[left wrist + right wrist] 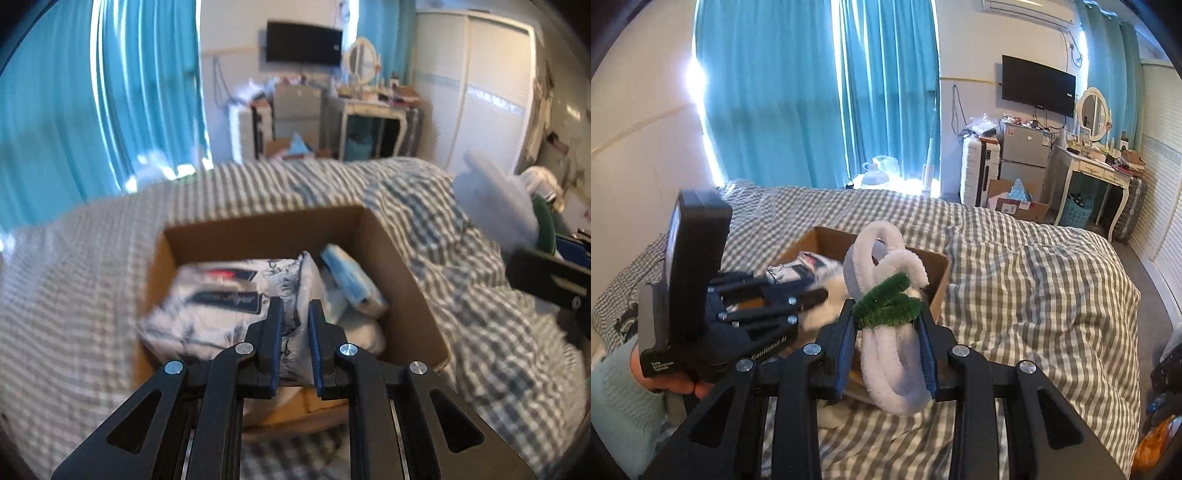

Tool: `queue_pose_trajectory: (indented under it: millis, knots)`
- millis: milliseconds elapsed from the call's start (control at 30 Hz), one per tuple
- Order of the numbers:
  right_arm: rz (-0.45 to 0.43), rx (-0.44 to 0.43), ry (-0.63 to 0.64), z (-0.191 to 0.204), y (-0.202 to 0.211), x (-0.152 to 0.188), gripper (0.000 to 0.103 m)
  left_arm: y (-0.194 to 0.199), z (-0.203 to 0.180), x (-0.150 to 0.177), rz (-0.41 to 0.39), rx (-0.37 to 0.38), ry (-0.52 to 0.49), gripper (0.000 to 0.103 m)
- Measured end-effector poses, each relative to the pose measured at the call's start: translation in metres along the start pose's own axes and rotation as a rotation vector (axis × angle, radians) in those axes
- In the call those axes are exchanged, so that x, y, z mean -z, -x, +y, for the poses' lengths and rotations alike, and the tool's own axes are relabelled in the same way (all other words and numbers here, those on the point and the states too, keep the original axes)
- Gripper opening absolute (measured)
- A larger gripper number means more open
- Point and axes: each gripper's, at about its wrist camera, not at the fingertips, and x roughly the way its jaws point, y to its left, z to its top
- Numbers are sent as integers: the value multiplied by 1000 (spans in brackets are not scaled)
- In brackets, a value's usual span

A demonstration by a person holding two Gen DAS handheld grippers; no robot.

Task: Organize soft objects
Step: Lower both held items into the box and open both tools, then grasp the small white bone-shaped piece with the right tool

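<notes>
A brown cardboard box (406, 280) sits on the checked bed and holds a white printed cloth pack (207, 306) and a blue-and-white pack (351, 284). My left gripper (296, 314) hangs over the box's near side, fingers nearly together on a fold of the printed pack. My right gripper (886, 321) is shut on a white fluffy loop bundle (894, 365) tied with green pipe cleaner (886, 302), held above the box (938, 280). The left gripper's body shows in the right wrist view (757, 306). The bundle shows blurred in the left wrist view (495, 199).
The bed has a grey-and-white checked duvet (1034, 280). Blue curtains (775, 92) hang behind it. A dresser with a mirror (1093, 162), a suitcase (979, 173) and an open carton (1015, 203) stand past the bed's foot. A white wardrobe (476, 92) is at the right.
</notes>
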Motion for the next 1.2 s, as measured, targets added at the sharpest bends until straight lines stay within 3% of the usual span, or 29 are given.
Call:
queue_pose_trajectory:
  millis: [133,233,333,400,467,633,667,767,1000,1133,1200]
  knots:
    - [15,4,-4,-10,-15,-1,31,-23,4,7,66,72,69,13]
    - [25,7,3,-10,-23,-3,31,-33,-5,10,94,85,45,19]
    - [29,12,8,-11,-31,-5,31,-23,-20,8,68,22,-62,25]
    - [38,8,-3,-12,-38,-8,32,-13,-26,6,49,-15,-117,47]
    - [46,3,-11,-12,-45,-11,33,-3,-27,3,30,-41,-149,59]
    - [73,11,-28,-8,-69,-20,34,28,-7,-5,-39,-68,-96,61]
    - [72,15,-28,-6,-71,-21,38,30,-4,-6,-41,-72,-84,61]
    - [57,20,-36,-2,-70,-22,75,39,10,-5,-56,-101,-58,61]
    - [22,57,-5,13,-19,-17,82,70,18,8,-102,-191,-49,61]
    - [4,82,5,23,22,-15,86,98,18,12,-115,-177,15,62]
    - [-16,86,10,27,44,-13,87,113,18,14,-131,-163,45,73]
